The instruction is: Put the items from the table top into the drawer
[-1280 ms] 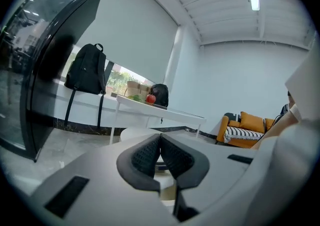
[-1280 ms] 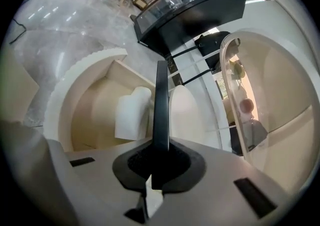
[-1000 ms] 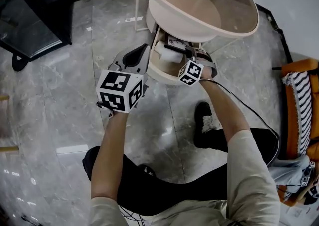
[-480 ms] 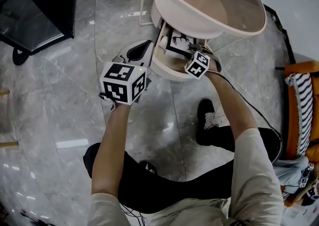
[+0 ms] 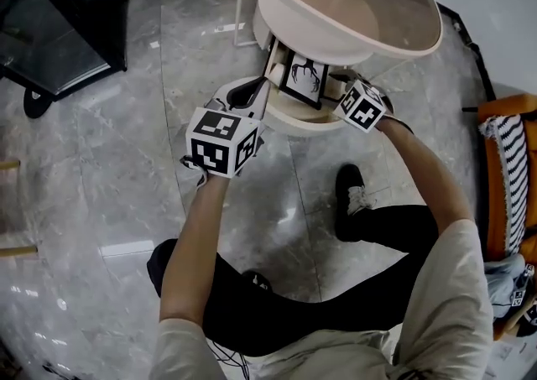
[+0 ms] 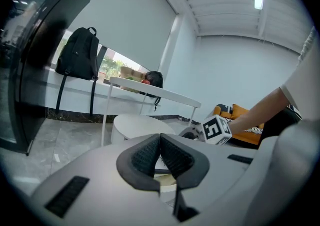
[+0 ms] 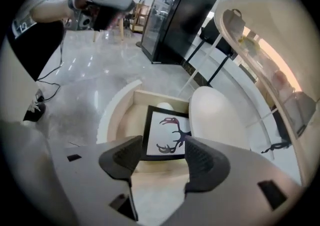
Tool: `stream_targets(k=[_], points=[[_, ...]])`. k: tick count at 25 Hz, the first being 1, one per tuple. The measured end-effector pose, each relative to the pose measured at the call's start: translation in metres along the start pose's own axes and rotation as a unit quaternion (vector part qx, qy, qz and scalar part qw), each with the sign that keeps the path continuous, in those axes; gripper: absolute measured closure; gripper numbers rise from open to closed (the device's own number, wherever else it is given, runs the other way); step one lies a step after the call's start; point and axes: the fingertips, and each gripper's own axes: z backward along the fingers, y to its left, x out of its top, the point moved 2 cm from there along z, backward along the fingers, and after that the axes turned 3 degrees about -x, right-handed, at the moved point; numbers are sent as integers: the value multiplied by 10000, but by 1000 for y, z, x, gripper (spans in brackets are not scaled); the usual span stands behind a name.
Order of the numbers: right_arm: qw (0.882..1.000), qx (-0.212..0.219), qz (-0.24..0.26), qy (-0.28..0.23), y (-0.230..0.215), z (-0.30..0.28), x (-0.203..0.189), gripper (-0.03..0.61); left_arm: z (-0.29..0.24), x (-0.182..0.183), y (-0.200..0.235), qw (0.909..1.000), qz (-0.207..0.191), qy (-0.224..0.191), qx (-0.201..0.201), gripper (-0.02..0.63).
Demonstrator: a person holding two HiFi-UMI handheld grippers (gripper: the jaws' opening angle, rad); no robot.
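Note:
A black-framed picture of antlers [image 5: 304, 80] lies tilted in the open drawer [image 5: 288, 123] under the round glass-topped table [image 5: 419, 30]. My right gripper [image 7: 160, 157] hovers just above the drawer's front. Its jaws are opening, and the picture [image 7: 167, 132] sits beyond the fingertips, untouched by the pads. Its marker cube [image 5: 362, 107] shows at the drawer's right. My left gripper [image 5: 243, 93] stays at the drawer's left edge, shut and holding nothing, pads pressed together [image 6: 160, 155]. A white object [image 7: 162, 106] lies behind the picture in the drawer.
The person's legs and a black shoe [image 5: 352, 194] are on the grey marble floor below the drawer. An orange chair with a striped cushion [image 5: 508, 177] stands at the right, a black cabinet [image 5: 59, 26] at the upper left. A black backpack [image 6: 77, 55] hangs by a white desk [image 6: 155, 93].
My right gripper opened and let go of the picture, then drew back up and to the right. The picture now rests in the drawer. The left gripper barely moved.

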Motion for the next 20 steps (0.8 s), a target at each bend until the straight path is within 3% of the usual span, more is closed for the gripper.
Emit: stream_targets(k=[6, 11, 16, 18, 20], points=[[9967, -210, 302, -723, -6, 105, 60, 319, -1, 3, -7, 9997, -172, 33, -153, 594], [9841, -1020, 107, -1451, -27, 190, 104, 321, 11, 23, -8, 9978, 189, -509, -368, 594], [9602, -1802, -392, -2098, -59, 235, 114, 331, 25, 30, 1, 9988, 173, -439, -165, 594], [9420, -2022, -750, -2573, -76, 252, 117, 420, 32, 25, 4, 9992, 147, -344, -101, 594], [9242, -2197, -1087, -2927, -97, 267, 126, 459, 38, 24, 8, 9995, 141, -298, -28, 594]])
